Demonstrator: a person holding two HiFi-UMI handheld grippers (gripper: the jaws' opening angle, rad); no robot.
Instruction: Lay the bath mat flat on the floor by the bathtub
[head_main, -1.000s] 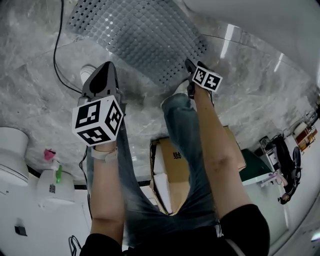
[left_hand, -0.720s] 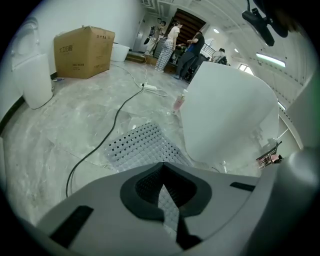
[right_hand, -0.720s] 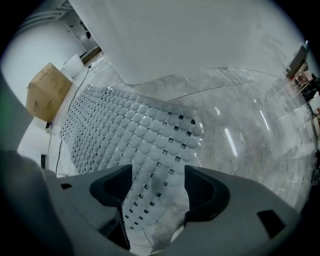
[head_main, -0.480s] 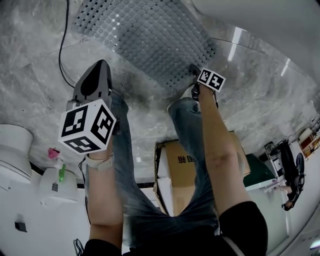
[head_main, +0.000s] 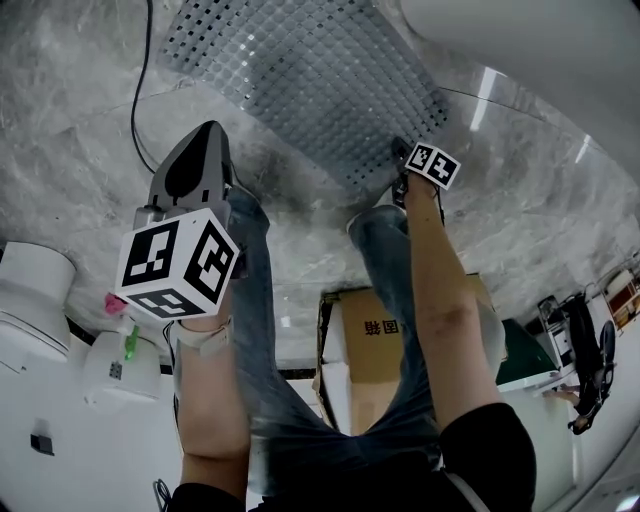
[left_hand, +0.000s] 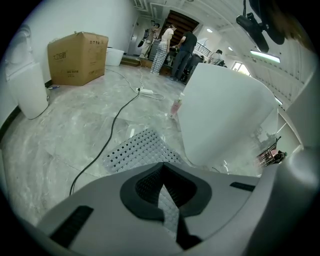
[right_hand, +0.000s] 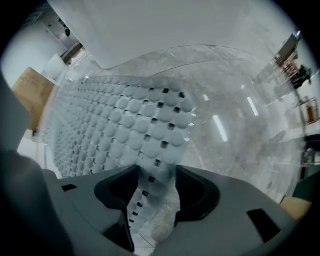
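- Since a second ago the left gripper (head_main: 203, 128) has drawn back toward the person, and its marker cube (head_main: 180, 265) now sits lower and further to that side. The right gripper (right_hand: 156, 187) has stayed at the near corner of the bath mat (head_main: 310, 80).
- The left jaws are pressed together and clear of the mat, which lies on the floor (head_main: 80, 160) ahead of them.
- The right jaws stand wide and are closing. The mat's corner curls up between them, and the pads are not yet pressing on it.
- The grey mat, dotted with holes, is spread on the marble floor, with its far side just beside the white bathtub (head_main: 520, 40).
- Writing: the cardboard box (head_main: 372, 335) behind the person's legs carries two dark printed characters that I cannot read. The print on the box in the left gripper view is too small to make out. Each cube shows only black-and-white square markers.
- Count: one mat, one tub, two grippers, one black cable (head_main: 140, 100) trailing across the floor beside the mat, and one bottle (head_main: 118, 310) with a pink top.
- In the left gripper view, several people (left_hand: 175, 42) stand at the far end of the room.
- Compared with the earlier frame, the mat sits higher in the head view and looks much the same in shape.
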